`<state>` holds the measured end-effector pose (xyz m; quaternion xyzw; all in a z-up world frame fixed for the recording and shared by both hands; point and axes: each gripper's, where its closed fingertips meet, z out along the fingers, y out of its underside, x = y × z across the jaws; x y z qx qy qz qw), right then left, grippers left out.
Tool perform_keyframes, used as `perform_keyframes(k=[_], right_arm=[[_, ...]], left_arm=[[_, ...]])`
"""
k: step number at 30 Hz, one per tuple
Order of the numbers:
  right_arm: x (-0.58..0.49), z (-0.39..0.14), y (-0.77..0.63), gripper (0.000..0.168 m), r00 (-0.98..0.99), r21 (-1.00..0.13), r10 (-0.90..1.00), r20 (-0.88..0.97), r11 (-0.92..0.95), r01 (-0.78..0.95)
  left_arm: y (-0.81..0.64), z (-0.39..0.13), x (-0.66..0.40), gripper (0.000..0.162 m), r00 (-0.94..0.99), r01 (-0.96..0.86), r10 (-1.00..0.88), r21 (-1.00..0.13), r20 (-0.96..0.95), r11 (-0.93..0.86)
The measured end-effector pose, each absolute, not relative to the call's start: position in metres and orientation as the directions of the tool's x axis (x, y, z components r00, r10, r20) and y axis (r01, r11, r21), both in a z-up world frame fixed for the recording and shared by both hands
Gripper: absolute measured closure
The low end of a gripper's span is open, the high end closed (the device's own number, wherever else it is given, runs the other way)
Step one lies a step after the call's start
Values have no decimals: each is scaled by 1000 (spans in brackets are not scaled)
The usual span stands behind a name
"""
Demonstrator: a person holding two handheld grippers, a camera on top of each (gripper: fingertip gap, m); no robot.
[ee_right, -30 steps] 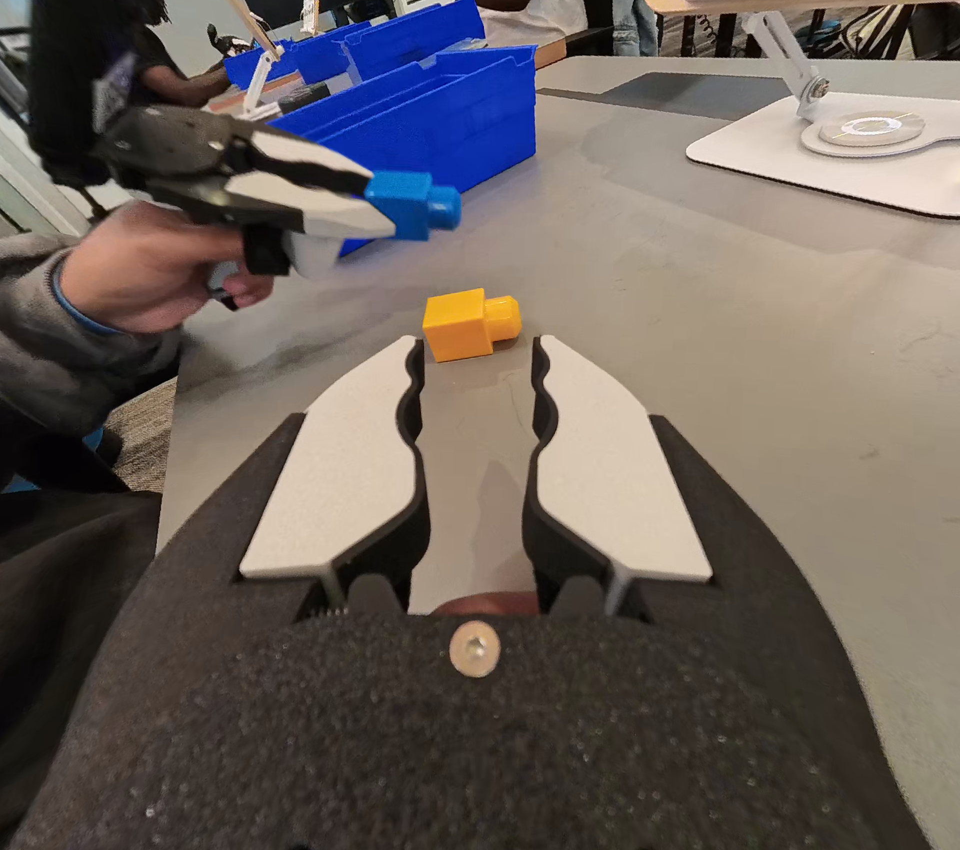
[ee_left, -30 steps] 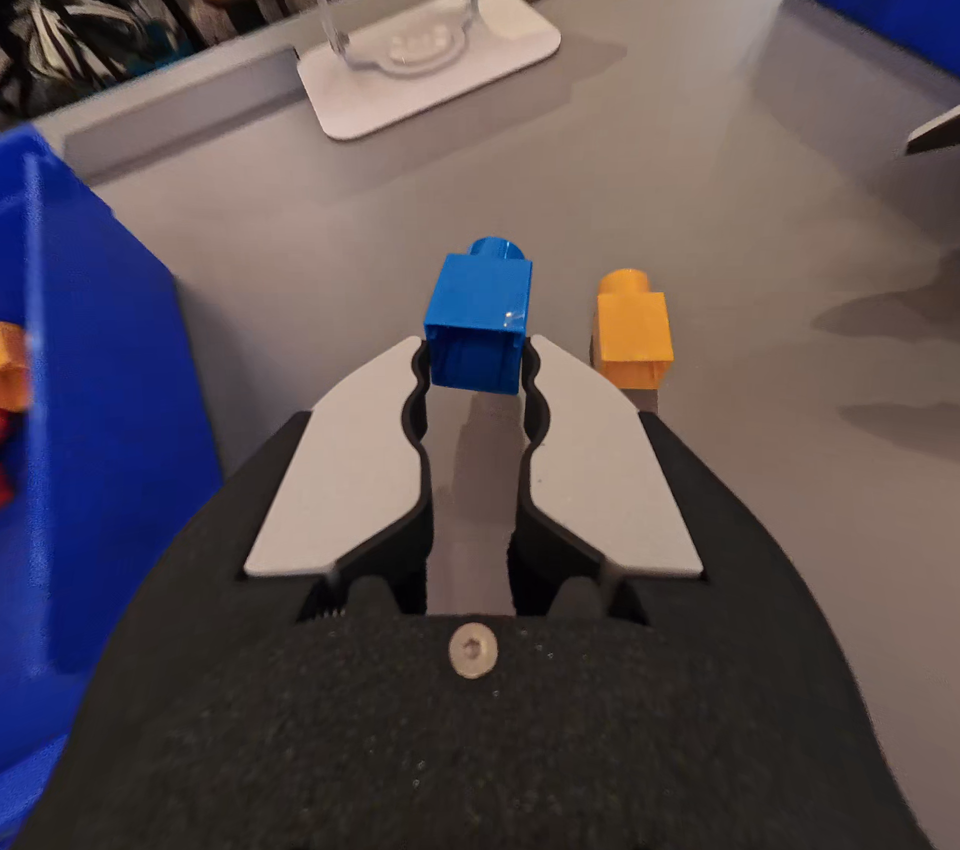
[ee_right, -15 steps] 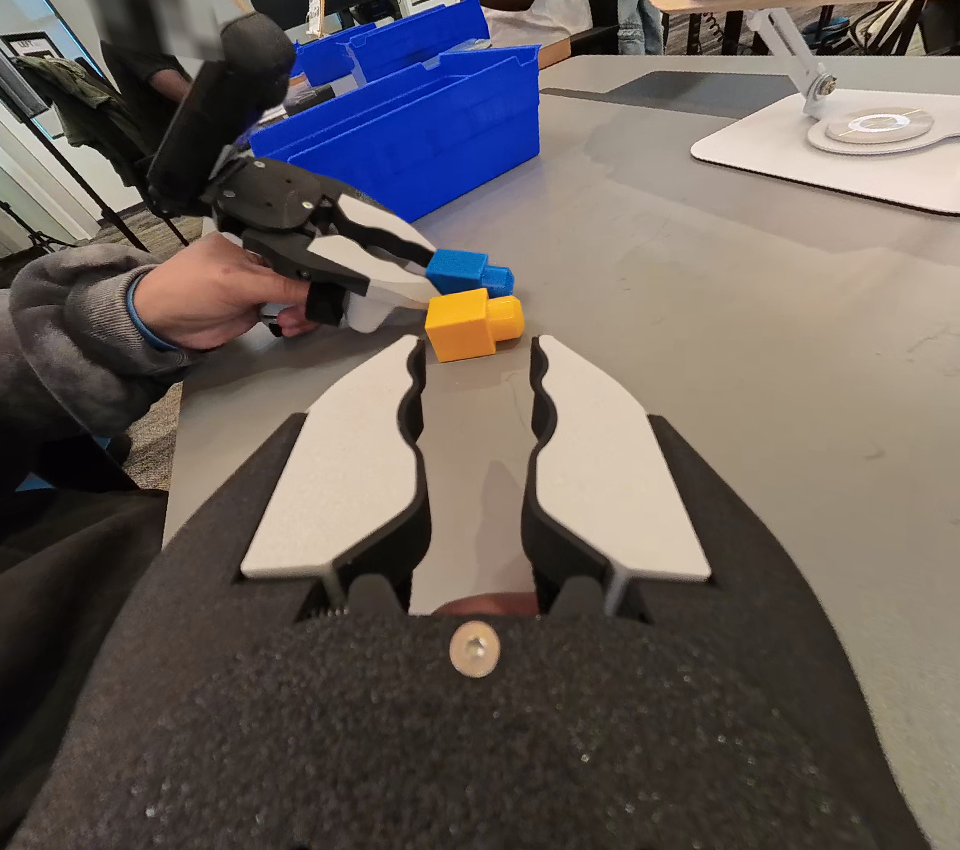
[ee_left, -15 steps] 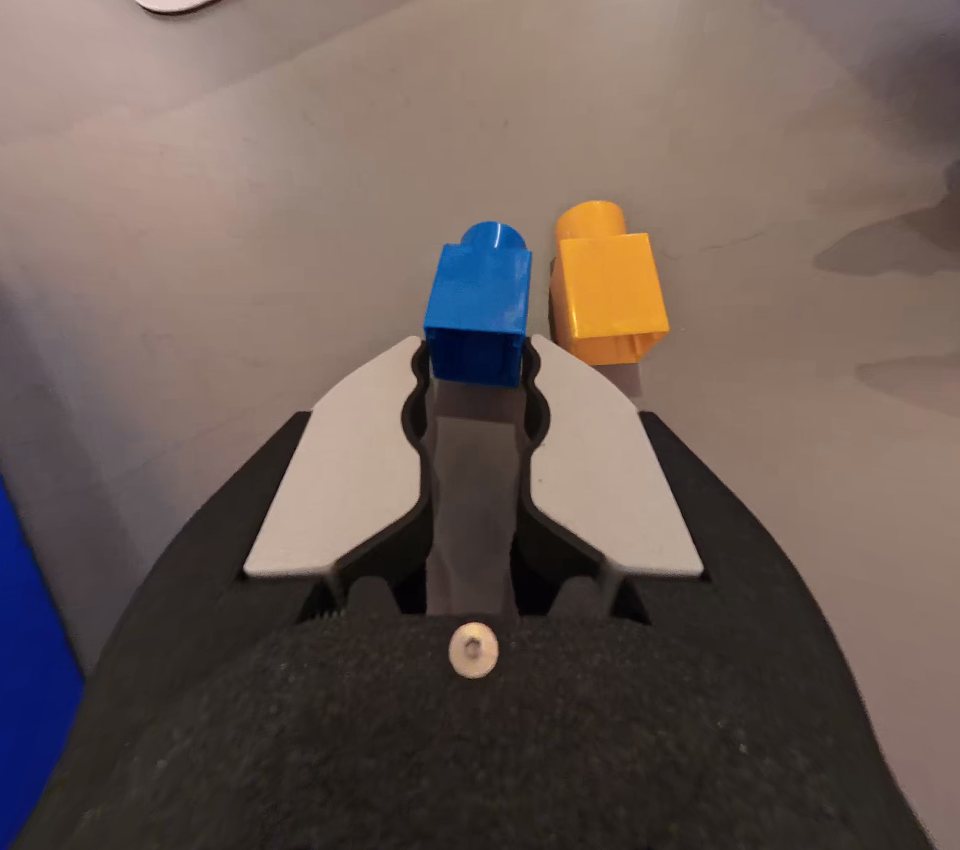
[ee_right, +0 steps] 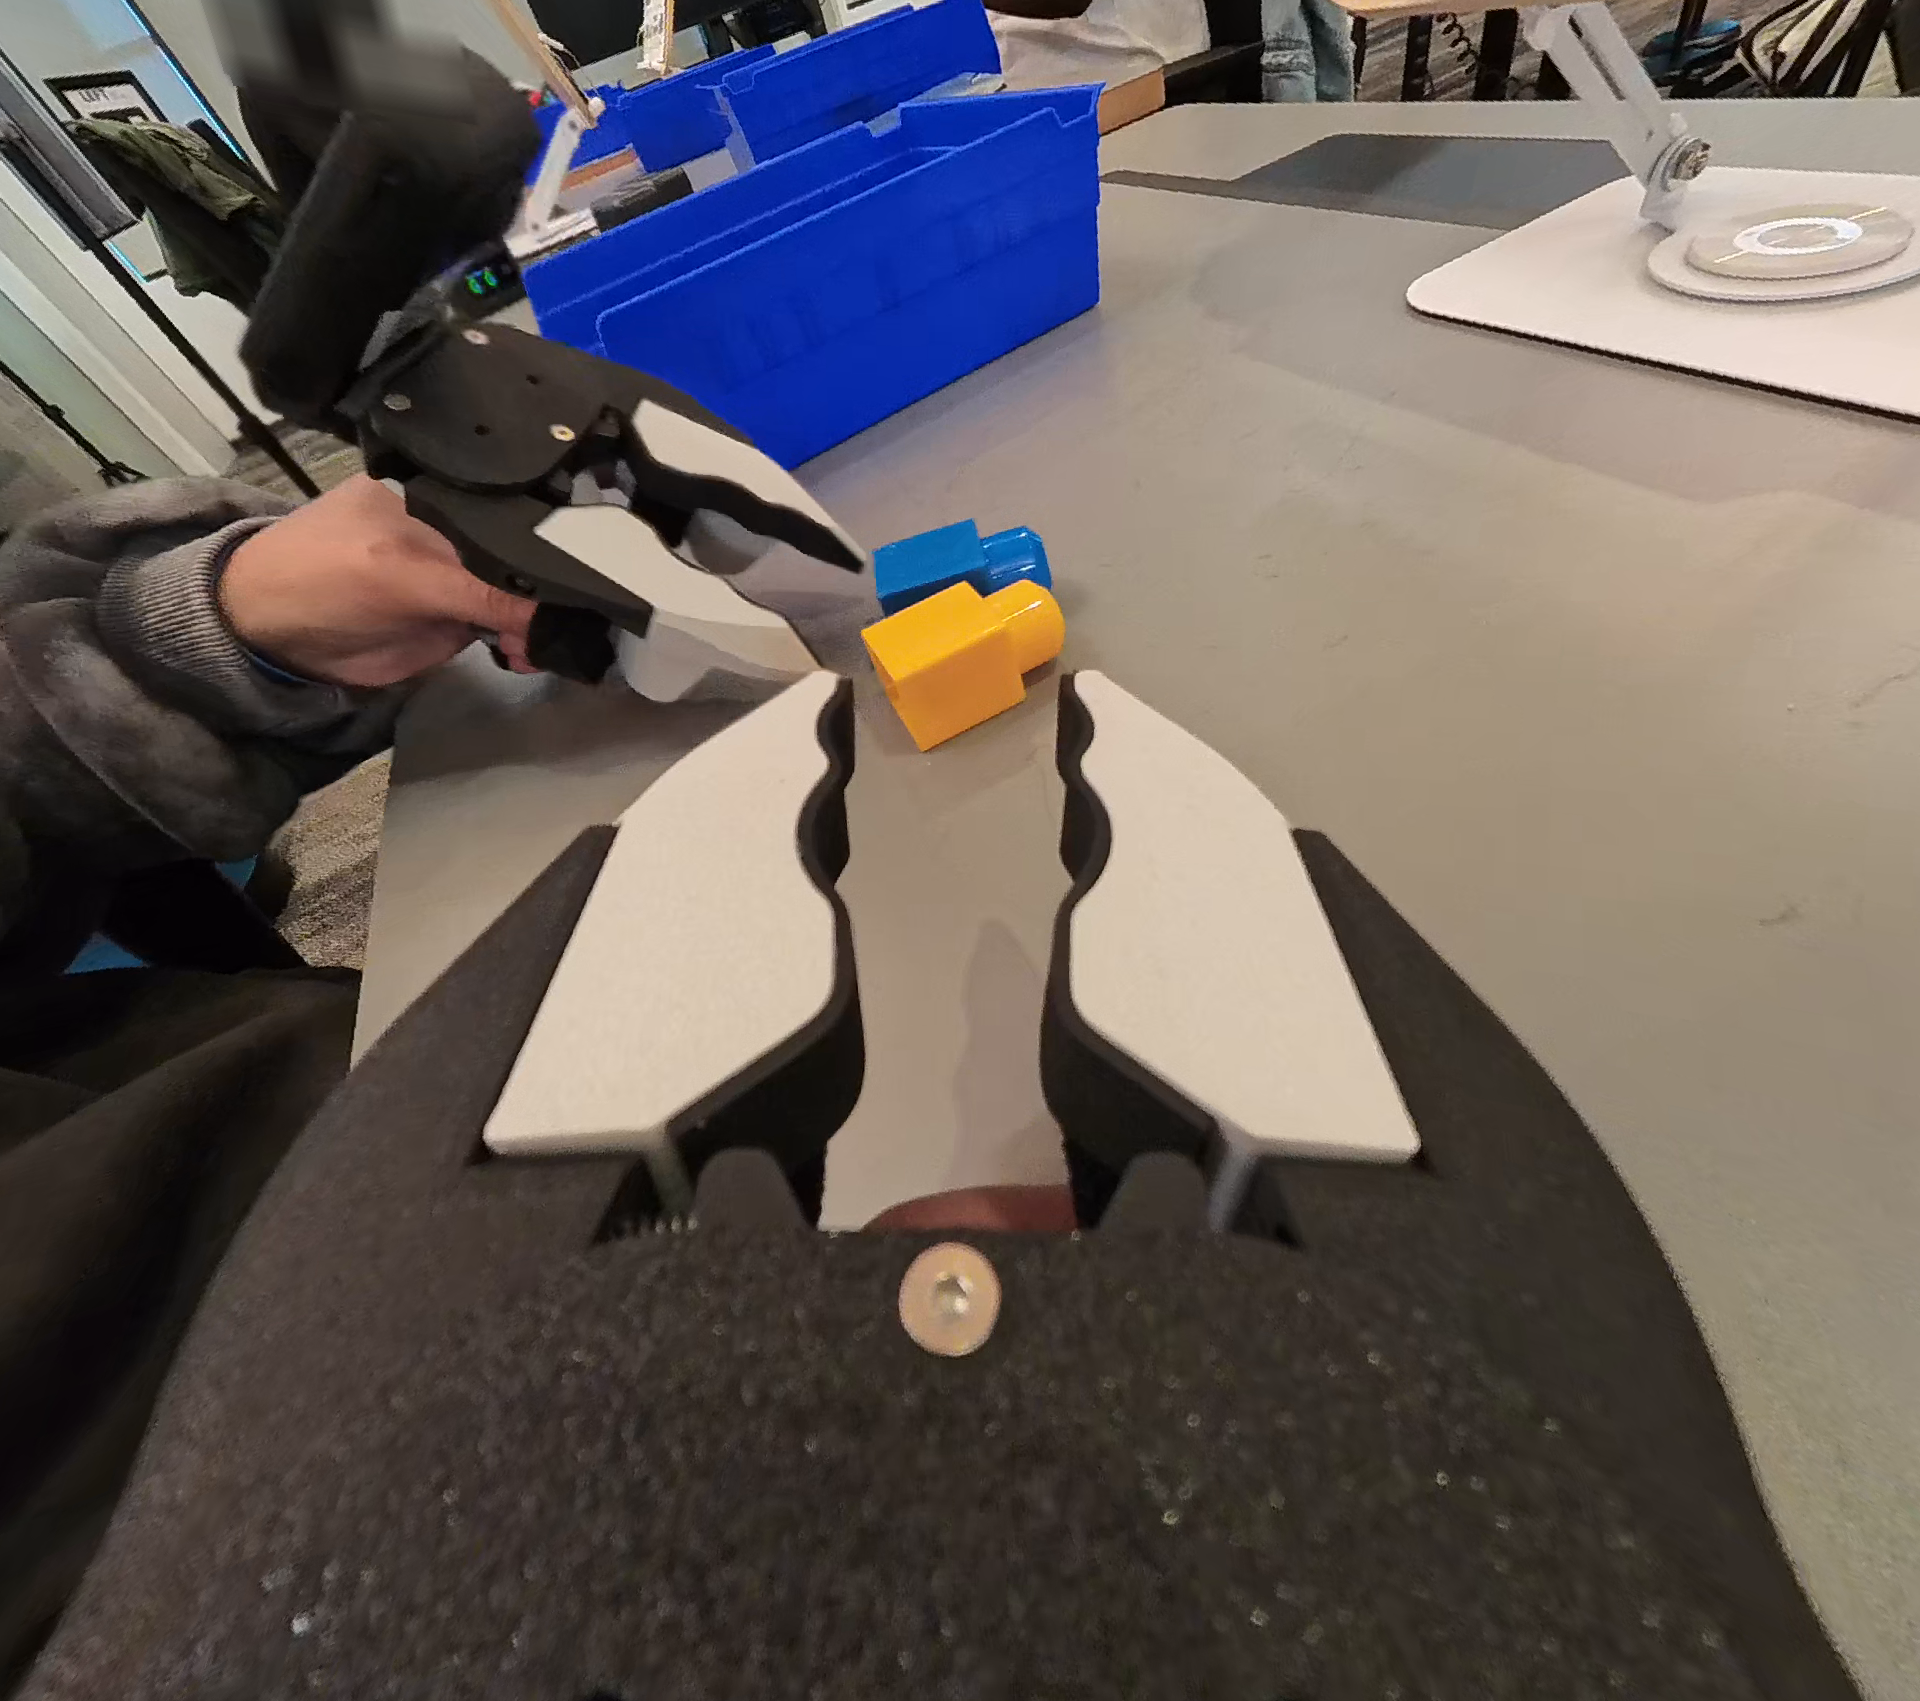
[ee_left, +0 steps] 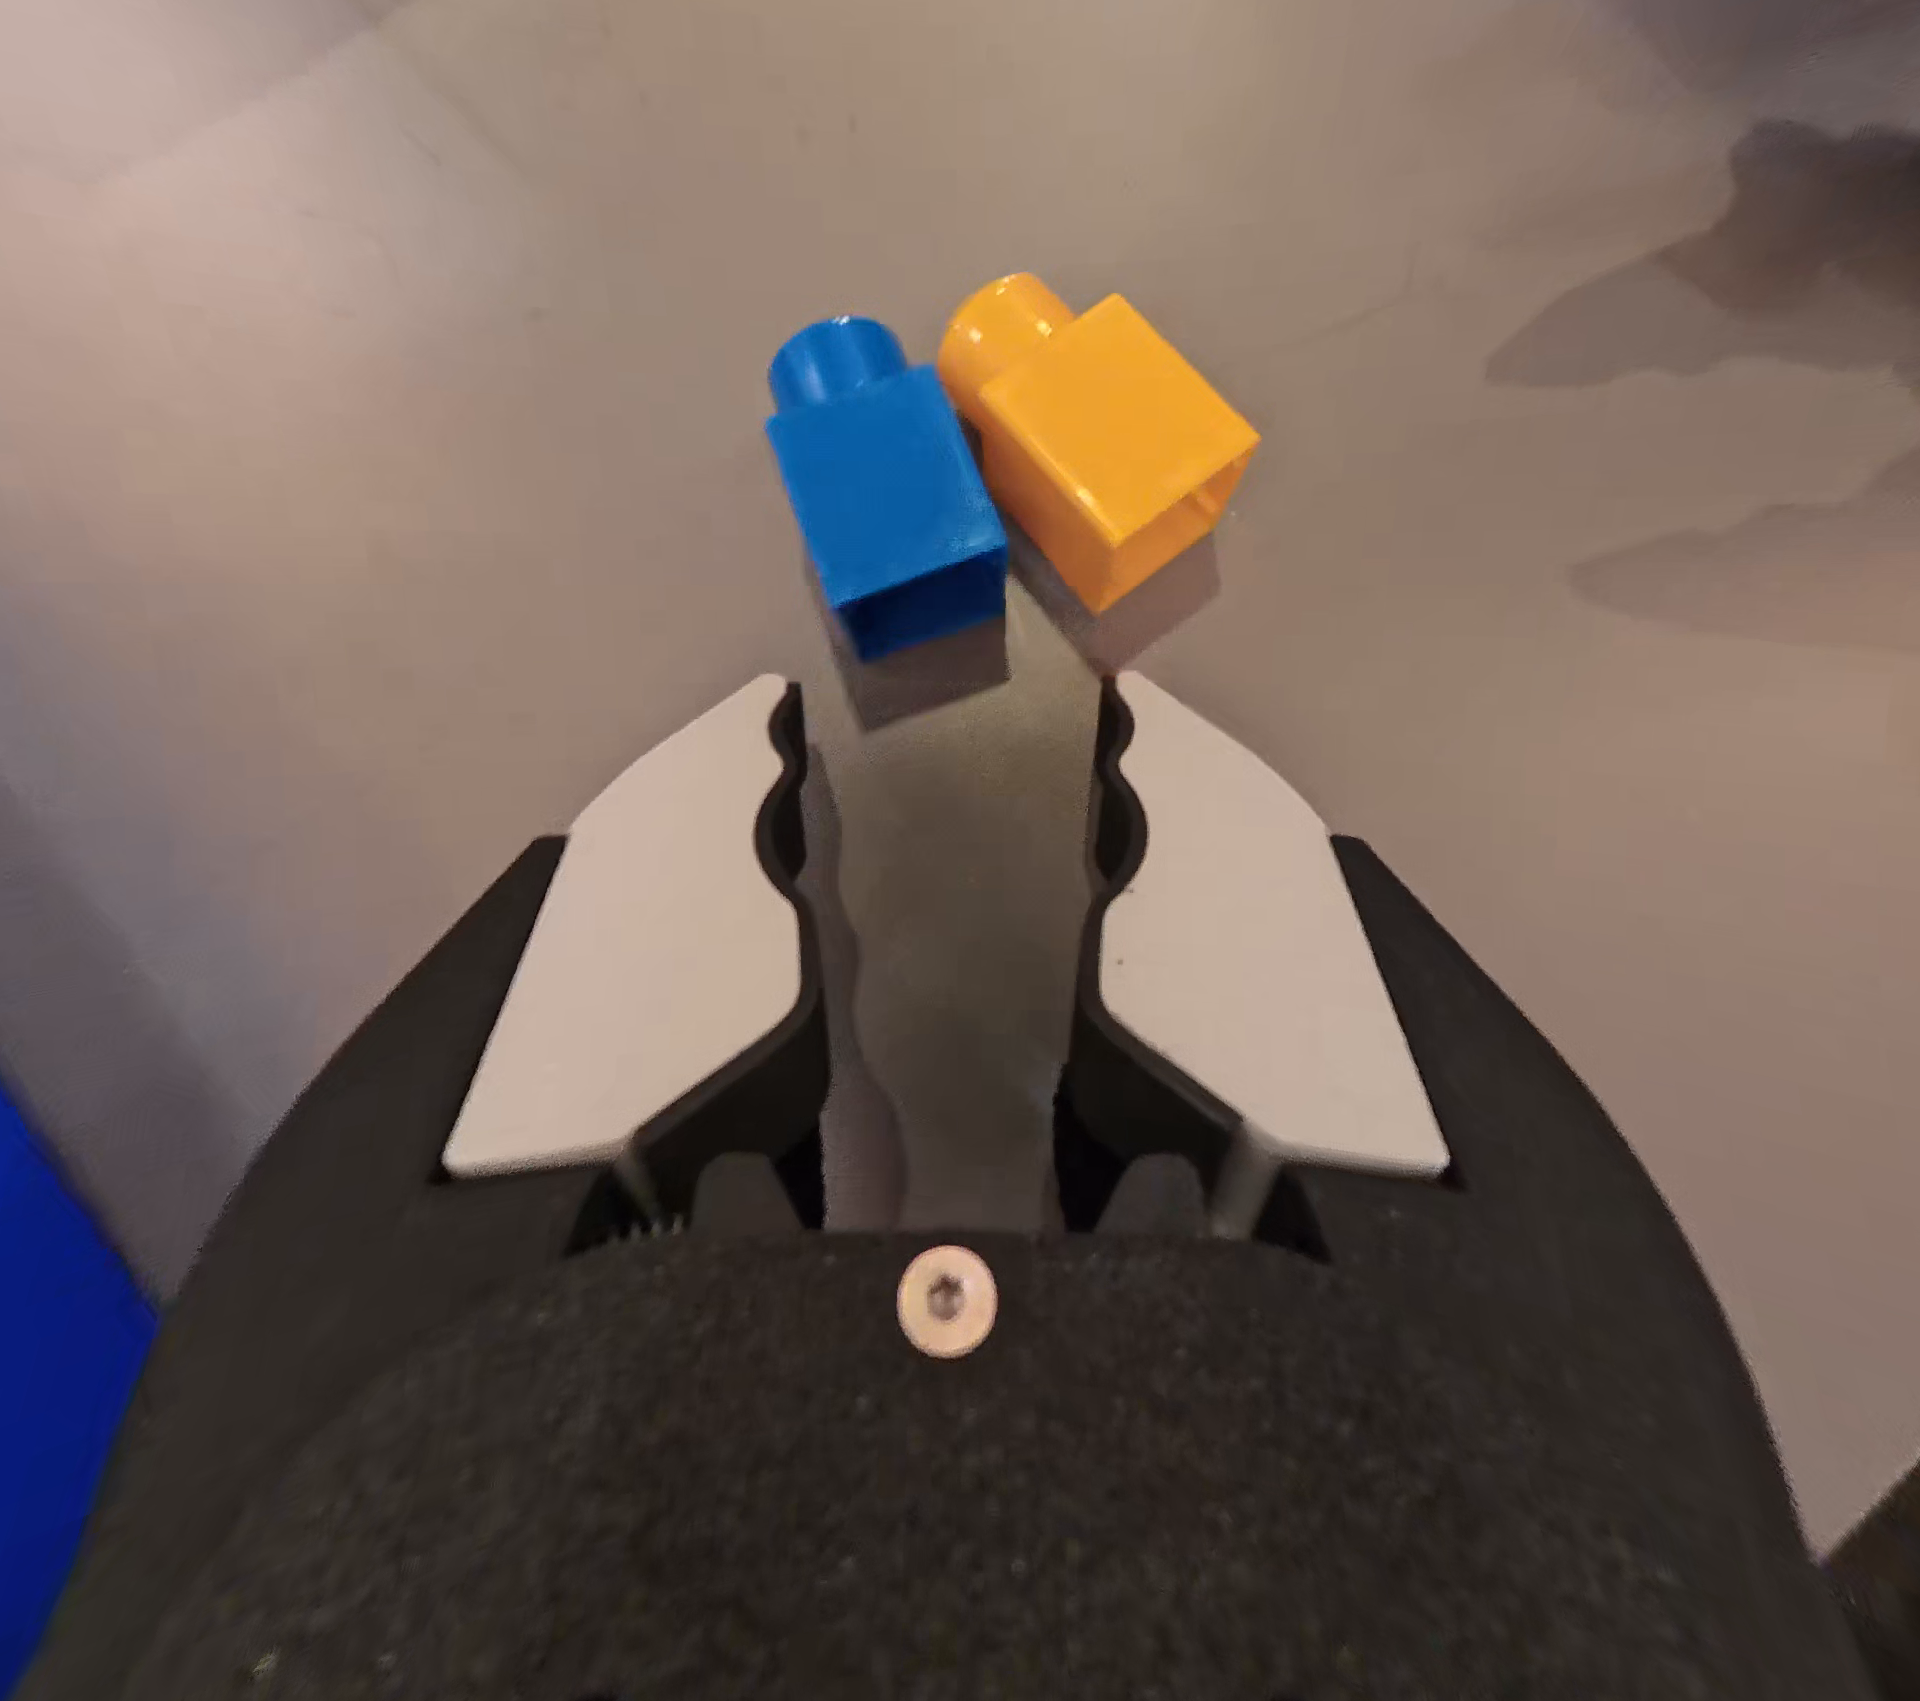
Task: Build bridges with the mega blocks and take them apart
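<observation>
My left tool [ee_left: 951, 690], fingers apart and empty, faces the small blue plastic one-stud block [ee_left: 888, 498] lying lengthwise dead ahead beside its yellow twin [ee_left: 1107, 446].

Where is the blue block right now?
The blue block lies on its side on the grey table, against the yellow block's left, just ahead of the open left gripper.

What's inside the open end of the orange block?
The orange block lies on its side on the table, its open end showing a hollow with nothing visible inside; the deeper part is in shadow and cannot be seen.
</observation>
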<state>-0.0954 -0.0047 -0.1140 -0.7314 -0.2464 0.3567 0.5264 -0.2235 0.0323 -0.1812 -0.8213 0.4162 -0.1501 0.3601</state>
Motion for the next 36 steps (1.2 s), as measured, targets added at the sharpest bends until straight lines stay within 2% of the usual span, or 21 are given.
perform_keyframes(k=[1, 5, 9, 15, 21, 24, 27, 30, 36], right_arm=[[-95, -114, -5, 131, 625, -946, 736, -261, -324, -15], [-96, -114, -5, 131, 628, -947, 736, -255, -320, -10], [-96, -115, -5, 131, 628, -946, 736, -254, -323, -4], [-98, -117, -5, 131, 623, -942, 739, -257, -336, 10], [-98, -116, -6, 132, 618, -943, 741, -261, -332, -1], [-98, -115, -7, 132, 613, -944, 745, -265, -331, -5], [-99, -115, -8, 132, 609, -944, 749, -261, -331, 3], [-100, -116, -9, 132, 608, -944, 753, -253, -329, 14], [-99, -116, -8, 132, 602, -940, 750, -274, -340, -4]], left_arm=[[30, -176, -230, 109, 618, -573, -784, -718, -63, -395], [5, -138, -258, 107, 632, -539, -772, -757, -72, -370], [-4, -98, -322, 108, 658, -573, -741, -728, -133, -378], [47, -89, -463, 101, 692, -720, -616, -409, -376, -560], [105, -128, -512, 99, 704, -700, -614, -203, -358, -684], [127, -144, -522, 92, 570, -800, -724, -63, -389, -597], [134, -151, -524, 77, 316, -912, -871, 132, -376, -388], [145, -154, -527, 78, 152, -932, -929, 265, -337, -249], [149, -165, -545, 83, 56, -892, -979, 431, -196, -138]])
